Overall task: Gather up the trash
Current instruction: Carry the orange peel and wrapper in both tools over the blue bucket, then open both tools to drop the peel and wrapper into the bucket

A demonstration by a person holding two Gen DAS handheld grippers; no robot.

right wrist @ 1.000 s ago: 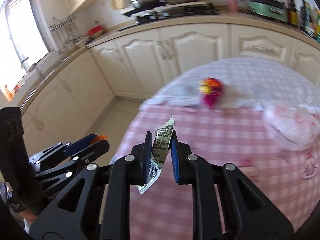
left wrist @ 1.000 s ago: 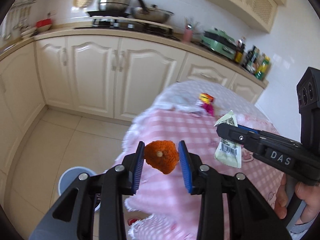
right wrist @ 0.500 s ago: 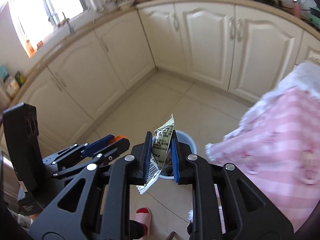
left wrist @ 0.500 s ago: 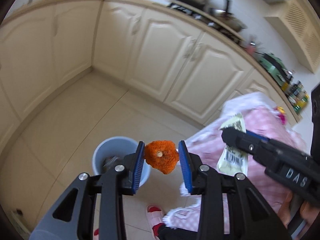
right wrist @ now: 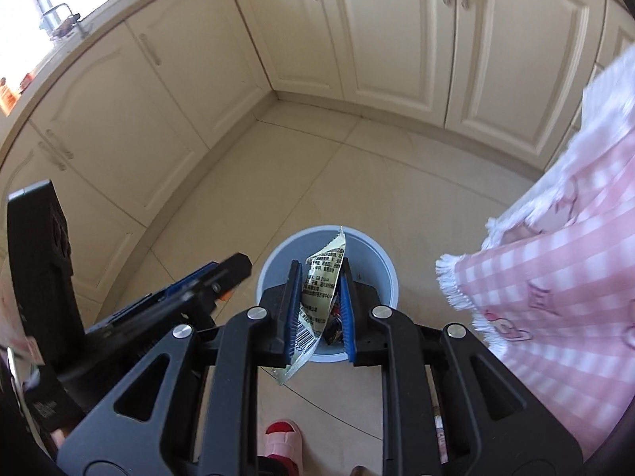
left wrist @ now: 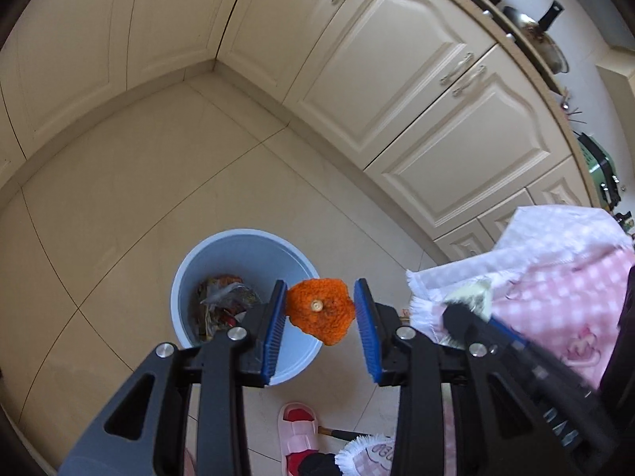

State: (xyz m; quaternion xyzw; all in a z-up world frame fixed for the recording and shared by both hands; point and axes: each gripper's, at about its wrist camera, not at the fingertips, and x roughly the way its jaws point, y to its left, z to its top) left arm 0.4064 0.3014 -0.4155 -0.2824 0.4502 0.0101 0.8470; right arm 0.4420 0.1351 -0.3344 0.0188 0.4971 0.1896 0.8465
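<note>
A second earlier both grippers had been over the pink checked cloth with the stove and pans in sight; now both pointed down at the tiled floor (left wrist: 119, 206), and the bin had come from the lower left edge of the left wrist view to just beyond the fingertips. Neither grip had changed.

There were 2 grippers, 2 pieces of trash held, 1 bin and 1 pink slipper (left wrist: 295, 432) below the grippers.

The left gripper (left wrist: 320, 313) pinched 1 orange peel (left wrist: 321, 311) between its blue pads, the peel hanging over the near rim of the bin. The right gripper (right wrist: 317, 297) was pressed onto 1 printed wrapper (right wrist: 323, 273), whose top corner stuck up past the fingertips and whose barcode end trailed below them, straight over the bin's mouth.

The light blue bin (left wrist: 222, 246) stood on the floor ahead of both grippers. It held a heap of crumpled wrappers (left wrist: 222, 301) and scraps, too jumbled to count.

The pink checked cloth (right wrist: 563, 277) hung to the right of the right gripper.
</note>
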